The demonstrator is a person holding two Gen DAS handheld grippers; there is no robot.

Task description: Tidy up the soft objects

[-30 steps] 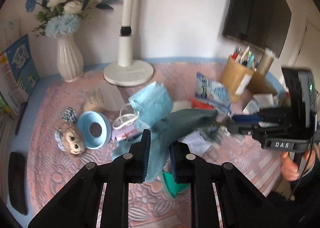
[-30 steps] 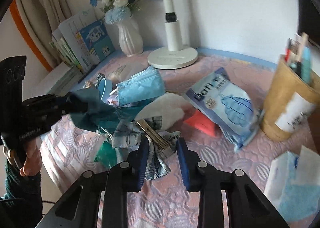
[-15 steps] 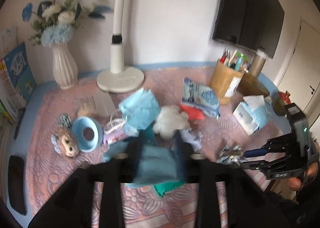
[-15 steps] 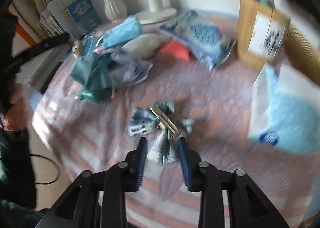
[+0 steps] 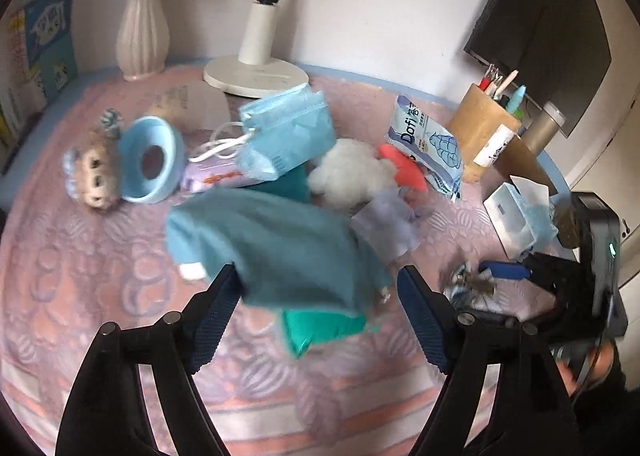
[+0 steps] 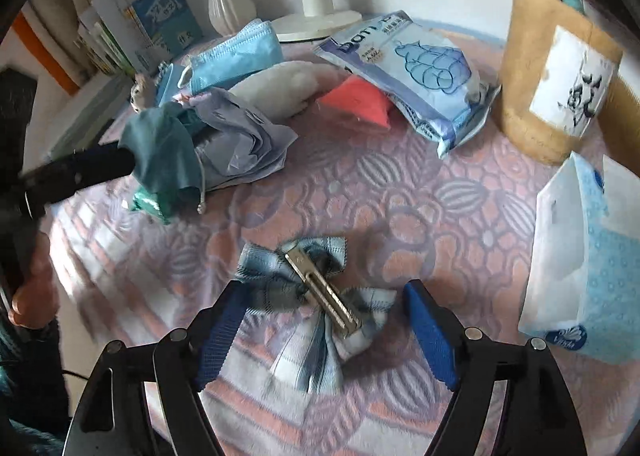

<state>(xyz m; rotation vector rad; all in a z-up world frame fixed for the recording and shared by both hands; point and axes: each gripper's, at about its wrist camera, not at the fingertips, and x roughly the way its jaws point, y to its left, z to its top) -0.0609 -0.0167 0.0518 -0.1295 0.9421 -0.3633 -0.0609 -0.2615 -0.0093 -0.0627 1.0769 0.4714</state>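
The left gripper (image 5: 318, 296) has its jaws opening, with the soft teal cloth (image 5: 276, 248) lying loose between them, not pinched. The cloth sits on a green packet (image 5: 320, 326) near the front edge of the pink patterned table cover (image 5: 80, 276). The right gripper (image 6: 320, 332) has its jaws opening too. The blue checked fabric bow with a metal clip (image 6: 316, 296) lies flat between them on the cover, near the front edge, not squeezed. A blue face mask (image 5: 284, 137), a white fluffy toy (image 5: 352, 175) and a small brown plush monkey (image 5: 94, 173) lie farther back, toward the wall.
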